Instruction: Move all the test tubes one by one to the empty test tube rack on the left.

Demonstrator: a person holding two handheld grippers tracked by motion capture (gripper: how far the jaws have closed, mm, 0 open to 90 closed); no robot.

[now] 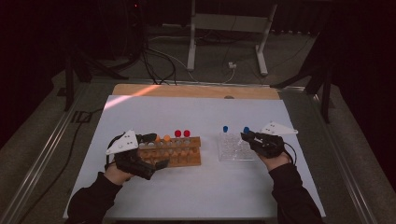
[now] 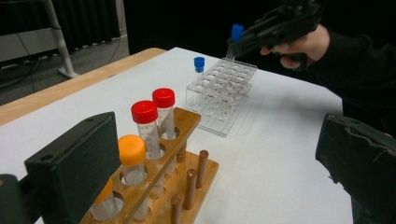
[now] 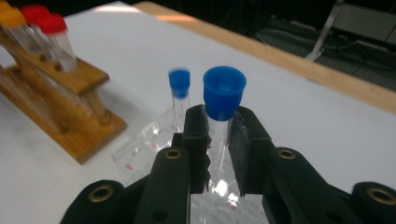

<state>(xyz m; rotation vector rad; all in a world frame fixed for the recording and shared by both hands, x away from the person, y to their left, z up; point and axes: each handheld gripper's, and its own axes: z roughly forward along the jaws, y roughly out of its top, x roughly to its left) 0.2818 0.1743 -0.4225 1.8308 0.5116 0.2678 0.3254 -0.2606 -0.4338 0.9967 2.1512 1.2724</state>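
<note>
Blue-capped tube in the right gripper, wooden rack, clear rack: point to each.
blue-capped tube [image 3: 224, 91], right gripper view, on its cap
wooden rack [image 1: 187, 158], high view, on its front
clear rack [image 2: 219, 119], left gripper view, on its wall

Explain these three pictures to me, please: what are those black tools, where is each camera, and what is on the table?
A person holds a handheld two-jaw gripper in each hand. One camera looks down from above; the other two ride on the grippers. On the white table stand a wooden rack of orange- and red-capped tubes and a clear rack with a blue-capped tube. The right gripper is shut on a second blue-capped tube over the clear rack. The left gripper is open around the wooden rack's end.
</note>
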